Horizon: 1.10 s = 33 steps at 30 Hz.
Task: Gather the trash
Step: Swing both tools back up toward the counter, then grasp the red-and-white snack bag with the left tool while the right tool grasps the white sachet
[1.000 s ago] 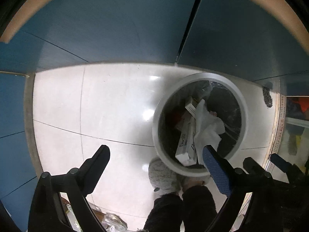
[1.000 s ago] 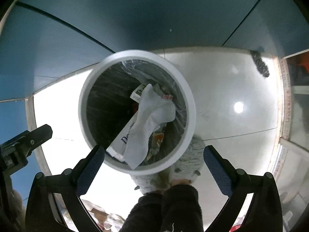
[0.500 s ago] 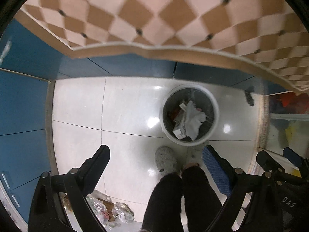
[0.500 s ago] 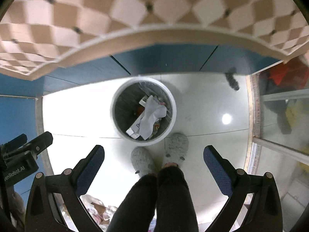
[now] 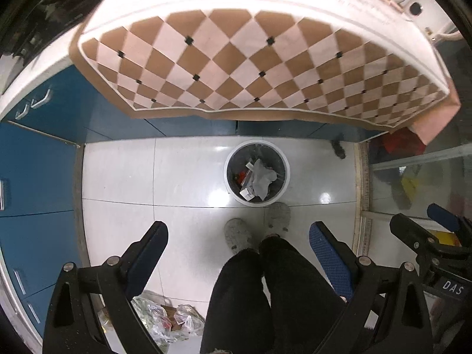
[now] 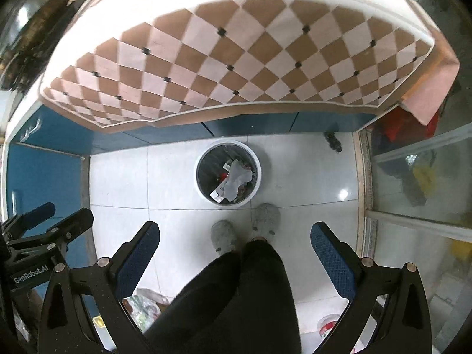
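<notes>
A round white trash bin (image 5: 283,188) (image 6: 257,183) stands on the white tiled floor below me. It holds a crumpled white tissue (image 5: 262,178) (image 6: 236,177), a white carton and some red scraps. My left gripper (image 5: 239,244) is open and empty, high above the floor. My right gripper (image 6: 234,243) is open and empty at the same height. Each gripper shows at the edge of the other's view.
A table with a brown-and-pink checked cloth (image 5: 250,67) (image 6: 236,59) overhangs blue cabinets (image 5: 38,177). The person's legs and grey slippers (image 5: 237,233) stand beside the bin. Plastic bags of rubbish (image 5: 165,321) lie on the floor behind. A glass door (image 6: 413,183) is at right.
Both grippers have risen far above the bin, from just over its rim to above table height. The tabletop has come into view. Both stayed open and empty.
</notes>
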Tool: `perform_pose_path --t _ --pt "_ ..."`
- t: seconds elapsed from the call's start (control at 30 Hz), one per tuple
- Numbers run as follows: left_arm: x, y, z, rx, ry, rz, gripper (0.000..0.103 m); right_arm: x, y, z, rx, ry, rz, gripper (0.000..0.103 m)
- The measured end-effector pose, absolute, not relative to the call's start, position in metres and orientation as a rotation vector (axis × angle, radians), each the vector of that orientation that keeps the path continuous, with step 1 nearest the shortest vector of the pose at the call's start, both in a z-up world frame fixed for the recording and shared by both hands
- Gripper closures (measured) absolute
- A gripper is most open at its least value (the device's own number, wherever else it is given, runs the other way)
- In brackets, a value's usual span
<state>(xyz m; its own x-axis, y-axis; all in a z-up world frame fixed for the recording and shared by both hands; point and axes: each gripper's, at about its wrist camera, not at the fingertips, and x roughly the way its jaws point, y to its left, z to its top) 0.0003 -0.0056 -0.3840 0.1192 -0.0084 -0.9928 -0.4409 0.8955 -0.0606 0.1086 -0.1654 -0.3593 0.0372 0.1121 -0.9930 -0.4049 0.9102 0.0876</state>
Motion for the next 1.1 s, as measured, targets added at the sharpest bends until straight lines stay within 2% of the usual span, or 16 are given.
perform_pose_path --t 0.23,0.4,0.57,0.8,0.83,0.87,0.93,1.0,1.03,1.1 --pt "-0.002 -0.002 -0.339 -0.362 1.354 0.365 0.005 0.095 -0.161 -0.303 -0.232 1.436 0.461 0.000" --pt "0.033 0.023 -0.302 -0.337 1.232 0.435 0.005 0.126 -0.159 -0.273 -0.121 1.394 0.469 0.000" --pt "0.094 0.056 -0.282 -0.330 1.151 0.515 0.005 0.193 -0.153 -0.246 -0.005 1.335 0.465 0.000" --pt "0.227 0.101 -0.301 -0.540 1.175 0.507 0.005 0.332 -0.137 -0.246 0.035 1.286 0.477 0.001" --pt "0.241 0.102 -0.304 -0.559 1.188 0.508 0.005 0.355 -0.132 -0.251 0.033 1.279 0.483 0.011" --pt "0.258 0.107 -0.309 -0.586 1.198 0.504 0.006 0.382 -0.126 -0.260 0.029 1.279 0.490 0.035" --pt "0.297 0.116 -0.326 -0.653 1.215 0.490 0.006 0.445 -0.108 -0.281 0.027 1.307 0.508 0.062" --pt "0.333 0.126 -0.344 -0.712 1.228 0.477 0.006 0.502 -0.088 -0.302 0.033 1.334 0.534 0.069" --pt "0.350 0.131 -0.354 -0.739 1.233 0.477 0.006 0.523 -0.078 -0.311 0.026 1.338 0.550 0.077" --pt "0.380 0.141 -0.372 -0.793 1.233 0.473 0.006 0.564 -0.053 -0.333 -0.006 1.358 0.591 0.082"
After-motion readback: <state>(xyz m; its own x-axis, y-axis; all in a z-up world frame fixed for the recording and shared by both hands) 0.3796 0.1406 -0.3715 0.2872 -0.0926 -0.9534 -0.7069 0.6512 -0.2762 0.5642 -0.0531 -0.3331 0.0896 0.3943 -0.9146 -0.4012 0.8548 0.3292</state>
